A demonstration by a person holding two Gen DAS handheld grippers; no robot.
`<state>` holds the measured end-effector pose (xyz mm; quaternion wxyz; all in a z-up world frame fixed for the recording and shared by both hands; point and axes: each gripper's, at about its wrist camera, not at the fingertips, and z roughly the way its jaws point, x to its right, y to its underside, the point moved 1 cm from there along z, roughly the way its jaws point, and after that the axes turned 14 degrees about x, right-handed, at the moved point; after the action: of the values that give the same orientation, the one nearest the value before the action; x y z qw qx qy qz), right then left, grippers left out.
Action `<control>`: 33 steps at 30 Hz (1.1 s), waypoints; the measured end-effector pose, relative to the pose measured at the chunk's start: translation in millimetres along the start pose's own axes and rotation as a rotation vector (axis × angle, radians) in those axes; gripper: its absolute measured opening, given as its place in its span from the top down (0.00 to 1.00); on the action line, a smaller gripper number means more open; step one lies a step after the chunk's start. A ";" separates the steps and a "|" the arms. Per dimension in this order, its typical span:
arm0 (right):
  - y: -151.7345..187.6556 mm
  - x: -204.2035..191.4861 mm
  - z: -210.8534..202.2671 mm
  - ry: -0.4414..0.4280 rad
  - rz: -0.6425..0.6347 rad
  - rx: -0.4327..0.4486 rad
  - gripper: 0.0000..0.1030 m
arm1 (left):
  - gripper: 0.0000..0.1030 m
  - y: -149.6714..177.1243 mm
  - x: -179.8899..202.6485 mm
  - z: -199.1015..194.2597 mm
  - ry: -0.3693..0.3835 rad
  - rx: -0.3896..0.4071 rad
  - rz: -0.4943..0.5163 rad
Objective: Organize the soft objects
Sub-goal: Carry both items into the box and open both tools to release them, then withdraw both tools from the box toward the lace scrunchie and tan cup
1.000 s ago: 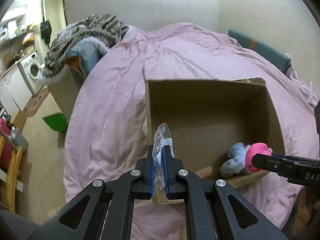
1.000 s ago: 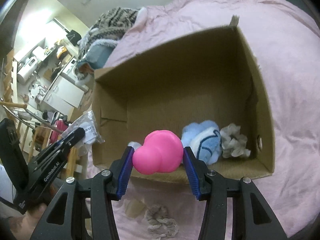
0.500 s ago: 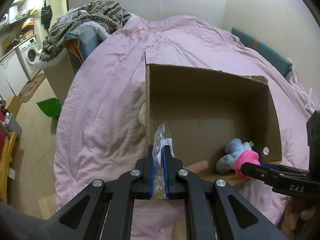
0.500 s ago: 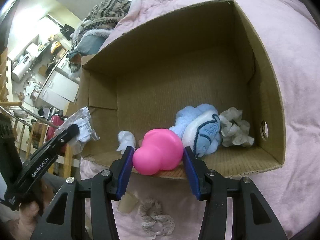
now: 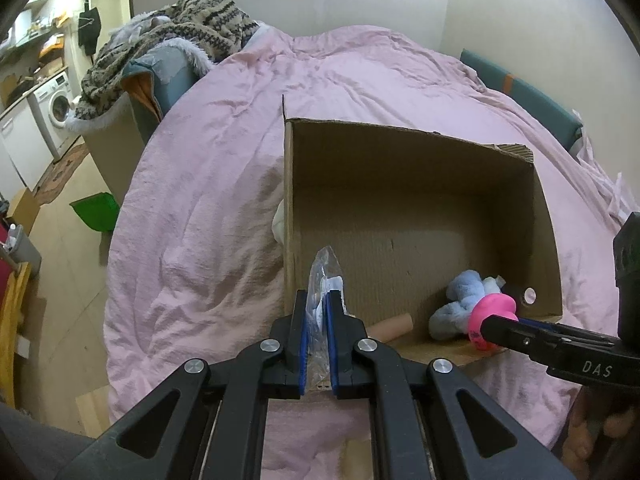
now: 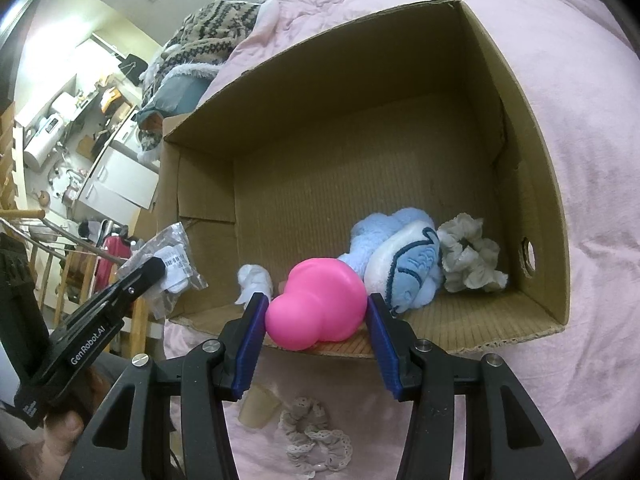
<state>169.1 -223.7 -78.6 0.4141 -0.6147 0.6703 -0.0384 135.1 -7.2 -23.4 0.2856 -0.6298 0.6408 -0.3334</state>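
Note:
An open cardboard box (image 5: pixel 408 184) (image 6: pixel 360 140) lies on its side on a pink duvet, its opening facing me. My left gripper (image 5: pixel 318 312) is shut on a clear plastic bag (image 5: pixel 326 272) with a white label, at the box's front left corner; the bag also shows in the right wrist view (image 6: pixel 172 260). My right gripper (image 6: pixel 316 320) is shut on a pink squishy toy (image 6: pixel 316 304) (image 5: pixel 490 312) at the box's front lip. Inside lie a blue plush (image 6: pixel 400 260) (image 5: pixel 460 304), a grey scrunchie (image 6: pixel 468 256) and a small white cloth (image 6: pixel 252 280).
On the duvet (image 5: pixel 224 184) in front of the box lie a lace scrunchie (image 6: pixel 312 440) and a beige cup-like piece (image 6: pixel 258 410). A beige tube (image 5: pixel 390 326) lies at the box's lip. A patterned blanket heap (image 5: pixel 168 40) sits far left. Floor with green dustpan (image 5: pixel 94 210) lies left.
Both grippers have come closer to the box opening, still holding their objects. The pink toy now sits over the box's front lip, nearer the blue plush.

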 end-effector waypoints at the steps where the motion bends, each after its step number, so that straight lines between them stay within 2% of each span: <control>1: -0.2 0.2 -0.3 -0.002 0.004 0.001 0.47 | 0.92 0.2 0.1 0.5 0.001 -0.002 -0.001; 5: -2.1 1.3 -3.8 -0.018 0.021 0.019 0.39 | 0.91 0.6 0.5 1.8 0.005 -0.009 -0.002; 6: -2.9 0.9 -5.3 -0.020 0.024 0.027 0.38 | 0.88 0.3 1.0 1.6 0.005 -0.009 0.000; 8: -5.3 0.3 -8.3 -0.032 0.034 0.045 0.31 | 0.74 0.3 1.8 0.7 0.002 -0.006 0.001; 10: -7.4 0.9 -11.4 -0.036 0.049 0.065 0.27 | 0.45 -0.4 1.7 -2.9 -0.006 0.012 0.002; 12: -9.3 2.4 -14.4 -0.039 0.058 0.084 0.27 | 0.34 -2.8 1.2 -9.0 -0.010 0.049 -0.005; 19: -9.3 3.8 -14.6 -0.024 0.071 0.084 0.27 | 0.33 -6.0 -2.6 -8.8 -0.041 0.051 0.007; 26: -6.0 0.1 -29.1 -0.027 0.061 0.095 0.27 | 0.34 -8.5 -14.1 -16.5 -0.039 0.047 -0.044; 33: -3.2 -1.7 -47.8 -0.019 0.053 0.115 0.26 | 0.33 -10.1 -6.9 -39.3 -0.021 0.079 0.001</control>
<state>142.7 -244.9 -44.7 0.4559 -0.5724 0.6790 -0.0598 110.7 2.5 8.4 0.3170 -0.6212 0.6244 -0.3517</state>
